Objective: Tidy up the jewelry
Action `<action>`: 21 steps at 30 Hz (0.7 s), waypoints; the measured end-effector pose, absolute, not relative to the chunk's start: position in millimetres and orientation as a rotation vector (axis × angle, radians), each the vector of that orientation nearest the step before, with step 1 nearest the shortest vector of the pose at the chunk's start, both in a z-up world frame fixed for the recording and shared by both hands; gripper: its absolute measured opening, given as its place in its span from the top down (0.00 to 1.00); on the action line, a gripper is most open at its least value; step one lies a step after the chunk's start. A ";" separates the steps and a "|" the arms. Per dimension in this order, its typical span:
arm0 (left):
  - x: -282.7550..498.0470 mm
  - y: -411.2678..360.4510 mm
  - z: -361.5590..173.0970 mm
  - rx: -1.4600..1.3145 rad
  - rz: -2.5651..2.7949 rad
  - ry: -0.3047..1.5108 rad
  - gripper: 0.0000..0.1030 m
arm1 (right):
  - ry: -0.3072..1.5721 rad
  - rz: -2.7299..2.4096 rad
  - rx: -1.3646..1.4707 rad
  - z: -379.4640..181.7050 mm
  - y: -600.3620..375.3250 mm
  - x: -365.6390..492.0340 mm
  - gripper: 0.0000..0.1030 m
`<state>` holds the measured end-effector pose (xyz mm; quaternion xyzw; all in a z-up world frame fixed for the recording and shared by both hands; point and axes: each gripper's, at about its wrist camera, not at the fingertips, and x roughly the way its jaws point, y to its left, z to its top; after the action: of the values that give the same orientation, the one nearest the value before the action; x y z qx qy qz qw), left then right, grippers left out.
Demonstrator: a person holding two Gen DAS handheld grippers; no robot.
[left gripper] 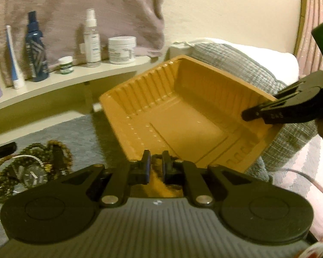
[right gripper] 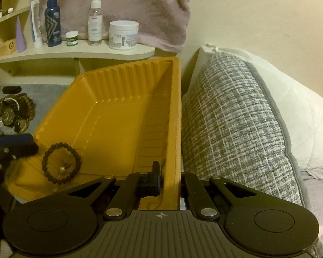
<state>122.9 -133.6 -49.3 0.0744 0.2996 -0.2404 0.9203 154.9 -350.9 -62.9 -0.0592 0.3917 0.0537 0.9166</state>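
Note:
An orange plastic tray [left gripper: 183, 126] with ribbed walls sits tilted between both grippers. My left gripper [left gripper: 156, 163] is shut on the tray's near rim, which passes between its pads; it also shows at the tray's left corner [right gripper: 17, 148]. My right gripper [right gripper: 170, 172] straddles the tray's right wall [right gripper: 175, 116] and is shut on it, one finger inside, the other hidden behind the wall. From the left wrist it appears as a black clamp [left gripper: 250, 115] on that wall. A black beaded bracelet [right gripper: 61, 163] lies in the tray's near left corner. A pile of jewelry [left gripper: 32, 167] rests on grey cloth at the left.
A curved white shelf [right gripper: 75, 51] behind the tray carries spray bottles, tubes and jars. A grey woven pillow [right gripper: 234, 124] presses against the tray's right side, with a white pillow behind it. A small black object [left gripper: 3, 150] lies by the jewelry. A mauve towel hangs above.

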 end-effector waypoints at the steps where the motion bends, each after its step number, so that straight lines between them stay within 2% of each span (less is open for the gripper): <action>1: 123.2 -130.2 -48.2 0.150 -0.483 0.614 0.91 | 0.813 0.113 -0.123 -62.5 -351.4 155.9 0.97; 21: 123.9 -26.7 -75.8 0.138 -0.168 0.695 0.82 | 0.899 0.169 -0.212 -60.9 -351.1 170.7 0.96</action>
<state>123.9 -26.7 -75.8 0.0675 0.3397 -0.0821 0.9345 170.7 -351.1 -60.9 -0.1022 0.4334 0.0816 0.8917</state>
